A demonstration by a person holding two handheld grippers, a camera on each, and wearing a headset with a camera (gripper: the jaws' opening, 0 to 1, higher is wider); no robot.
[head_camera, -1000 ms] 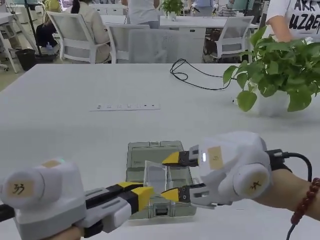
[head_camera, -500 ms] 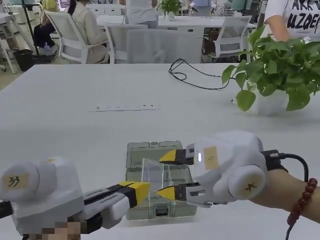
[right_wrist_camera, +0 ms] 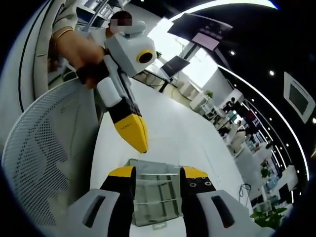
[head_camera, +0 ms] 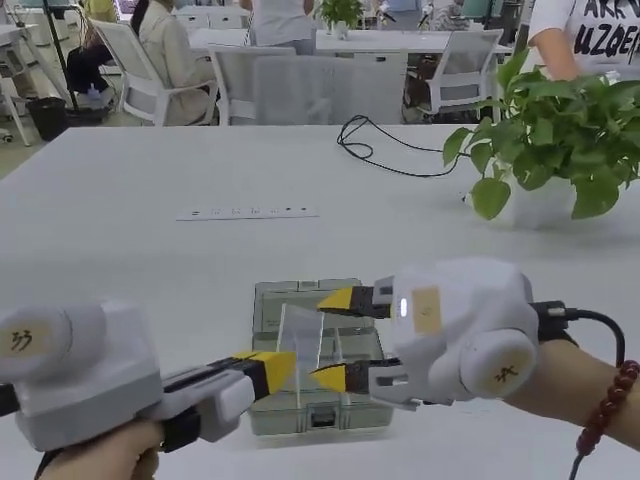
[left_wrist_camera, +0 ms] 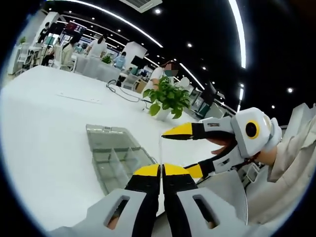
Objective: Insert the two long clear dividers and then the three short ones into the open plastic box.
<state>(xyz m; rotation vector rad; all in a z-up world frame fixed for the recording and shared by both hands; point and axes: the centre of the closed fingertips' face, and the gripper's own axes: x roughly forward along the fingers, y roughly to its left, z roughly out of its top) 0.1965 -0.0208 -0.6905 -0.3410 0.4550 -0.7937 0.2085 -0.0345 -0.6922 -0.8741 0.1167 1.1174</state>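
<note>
The open clear plastic box (head_camera: 300,300) lies on the white table, and clear partitions show inside it (left_wrist_camera: 116,154). My left gripper (head_camera: 265,368) comes in from the lower left. It is shut on a clear divider (head_camera: 300,338), held upright over the box. In the left gripper view the jaws (left_wrist_camera: 161,170) pinch the divider's thin edge (left_wrist_camera: 160,150). My right gripper (head_camera: 335,338) hangs open over the box's right side, its yellow tips just right of the divider, apart from it. From the right gripper (right_wrist_camera: 158,173) I look down on the box (right_wrist_camera: 153,197) and the left gripper (right_wrist_camera: 131,129).
A potted green plant (head_camera: 560,130) stands at the table's right. A black cable (head_camera: 385,145) loops at the far edge, and a flat white strip (head_camera: 248,212) lies mid-table. Chairs and seated people are beyond the table. A mesh chair back (right_wrist_camera: 44,158) is at the near side.
The left gripper has drawn slightly back and left with the divider still in it. The right gripper stays open at the same place over the box.
</note>
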